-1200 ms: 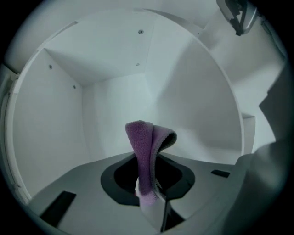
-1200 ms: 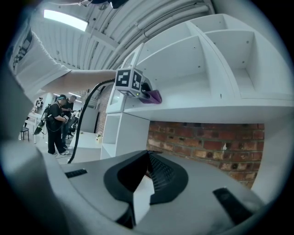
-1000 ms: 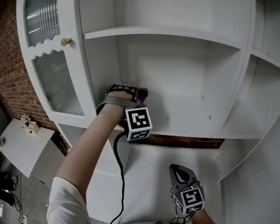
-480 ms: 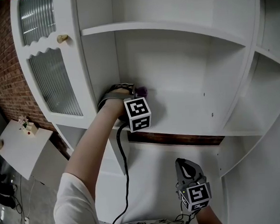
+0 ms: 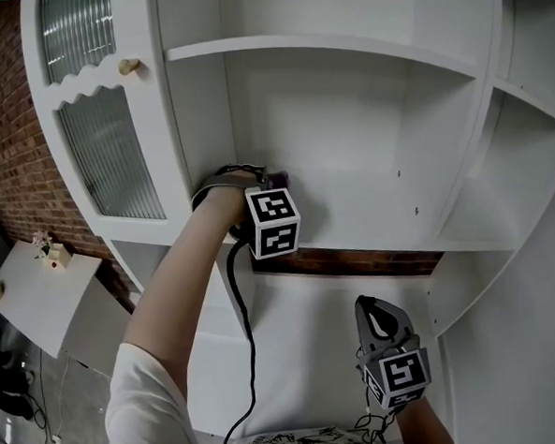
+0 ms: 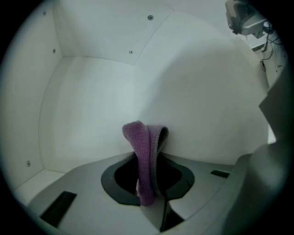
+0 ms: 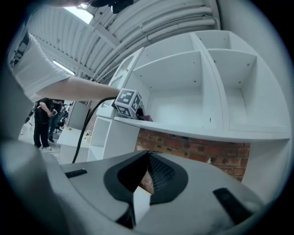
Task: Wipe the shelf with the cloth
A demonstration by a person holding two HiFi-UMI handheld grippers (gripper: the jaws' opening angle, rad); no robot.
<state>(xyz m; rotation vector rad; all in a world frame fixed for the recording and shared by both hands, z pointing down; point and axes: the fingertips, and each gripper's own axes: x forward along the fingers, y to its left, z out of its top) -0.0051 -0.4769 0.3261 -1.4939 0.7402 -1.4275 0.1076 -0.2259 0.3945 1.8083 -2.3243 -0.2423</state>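
Note:
A purple cloth (image 6: 146, 156) is pinched between the jaws of my left gripper (image 6: 148, 183), its folded end sticking out against the white shelf (image 6: 202, 101). In the head view the left gripper (image 5: 268, 191) reaches into the left end of the middle shelf (image 5: 372, 229), with the cloth (image 5: 281, 180) showing at its tip. My right gripper (image 5: 379, 325) hangs low below the shelf, shut, with nothing between its jaws. From the right gripper view, the left gripper's marker cube (image 7: 127, 102) and the cloth (image 7: 146, 118) sit on the shelf (image 7: 193, 131).
The white cabinet has an upper shelf (image 5: 323, 49), a side compartment (image 5: 502, 212) at the right and a glass door (image 5: 103, 133) with a knob (image 5: 129, 66) at the left. A brick wall (image 5: 355, 259) shows under the shelf. A small white table (image 5: 38, 287) stands lower left.
The left gripper with the cloth has shifted slightly right along the shelf. The right gripper has drifted a little right and down.

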